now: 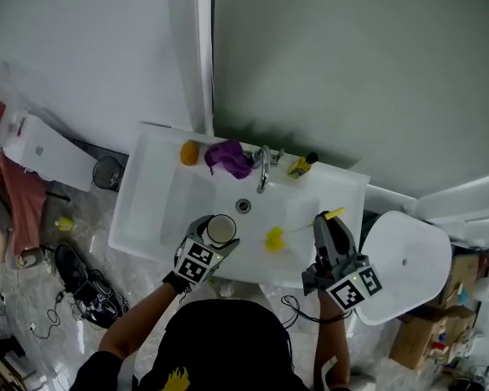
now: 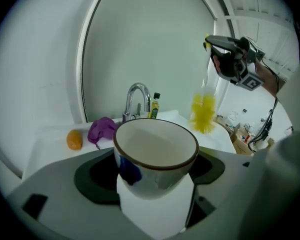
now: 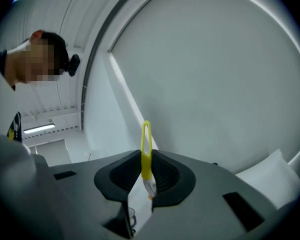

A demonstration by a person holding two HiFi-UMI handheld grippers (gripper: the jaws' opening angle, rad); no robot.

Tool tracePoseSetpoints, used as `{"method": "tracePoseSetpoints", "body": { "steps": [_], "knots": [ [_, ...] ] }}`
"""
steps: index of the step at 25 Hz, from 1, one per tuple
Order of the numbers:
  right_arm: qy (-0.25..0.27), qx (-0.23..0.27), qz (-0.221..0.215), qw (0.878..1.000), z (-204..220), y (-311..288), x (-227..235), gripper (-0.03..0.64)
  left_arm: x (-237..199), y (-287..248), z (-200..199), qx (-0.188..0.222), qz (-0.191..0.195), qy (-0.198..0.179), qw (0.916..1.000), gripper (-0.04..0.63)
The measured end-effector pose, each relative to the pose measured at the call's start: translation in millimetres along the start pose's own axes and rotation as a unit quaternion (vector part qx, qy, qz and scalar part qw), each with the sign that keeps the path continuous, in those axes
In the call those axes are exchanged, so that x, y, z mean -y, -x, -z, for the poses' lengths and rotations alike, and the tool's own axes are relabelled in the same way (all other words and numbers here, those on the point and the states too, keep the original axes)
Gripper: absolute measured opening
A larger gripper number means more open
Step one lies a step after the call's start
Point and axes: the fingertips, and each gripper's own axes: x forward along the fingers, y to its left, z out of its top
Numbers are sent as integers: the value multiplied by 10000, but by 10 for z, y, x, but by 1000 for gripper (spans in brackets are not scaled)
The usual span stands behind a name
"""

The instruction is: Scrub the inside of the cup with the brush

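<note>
Within right gripper view, brush [image 3: 146, 156] bristles hidden; handle loop shows.

White ceramic sink [image 1: 147, 210]: chrome faucet [image 1: 262, 168] at twelve o'clock, crumpled purple cloth [image 1: 228, 158] and small round orange object [image 1: 189, 152] toward eleven, black-capped yellow bottle [image 1: 302, 165] at one.

Cup [image 1: 221, 230] over sink [image 1: 147, 210] front, brush [image 1: 275, 239] just right of it, tap [image 1: 262, 169] behind, cloth [image 1: 228, 160] left of tap, bottle [image 1: 302, 165] right.
</note>
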Motion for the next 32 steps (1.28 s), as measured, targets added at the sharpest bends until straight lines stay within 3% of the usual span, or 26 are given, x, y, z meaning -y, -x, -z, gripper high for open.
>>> {"method": "tracePoseSetpoints", "body": {
  "steps": [6,11,13,22,25,32],
  "knots": [
    [-171,-916,689,9933,886,-134,540,87,-193,-148,99,217,-322,80,9992,413],
    [-447,-1588,1170,9793,1720,-381,1044,87,-538,-507,410,242,-591,1046,9925,413],
    [-425,-1806,1273,9744,2001,-496,1214,87,-668,-681,544,277,-725,1175,9900,412],
    [-485,-2451,1727,9528,3071,-864,1913,87,-1037,-1532,1017,282,-721,655,9948,411],
    [-165,-2479,1926,9493,3342,-939,2073,87,-1140,-1748,1107,277,-755,505,9955,411],
    [-237,-2396,2300,9429,3695,-1106,2354,91,-1213,-2088,1436,-50,-791,394,9961,411]
  ]
}}
